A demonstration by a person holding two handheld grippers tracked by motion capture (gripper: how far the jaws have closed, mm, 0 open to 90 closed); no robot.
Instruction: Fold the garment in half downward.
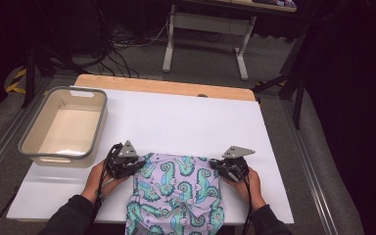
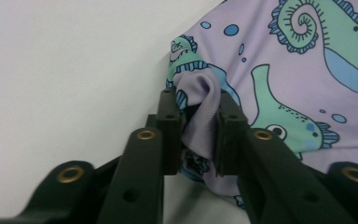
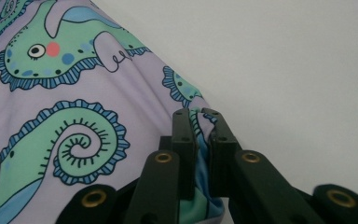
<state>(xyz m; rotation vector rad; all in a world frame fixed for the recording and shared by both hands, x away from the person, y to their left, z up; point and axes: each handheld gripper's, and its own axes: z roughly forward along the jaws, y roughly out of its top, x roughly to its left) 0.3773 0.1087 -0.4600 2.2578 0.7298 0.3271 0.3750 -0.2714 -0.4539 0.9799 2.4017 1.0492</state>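
Now you've got both claws on the seahorse-print cloth [image 1: 176, 193], one at each far corner, and that's the right place to take it if you mean to lift or fold it evenly. Your left claw [image 2: 199, 126] is clenched on a bunched fold of lilac fabric at its corner; you can see the cloth puckered up between the two black jaws, so the bite is full rather than on a thin edge. Your right claw [image 3: 199, 140] is pinched tight on the opposite corner, jaws almost meeting with just a sliver of printed hem between them, a slimmer hold than the left one has. From above, your left hand [image 1: 98, 176] and right hand [image 1: 247, 183] sit level with each other on either side of the cloth, which lies at the near edge of the white bench [image 1: 176, 122] and drapes off toward you. Holding the two corners wide apart keeps that edge taut and flat. The grey bin [image 1: 63, 125] waits well off to your left, apart from the cloth. I'd judge the thin right-hand grip the one to watch when you lift
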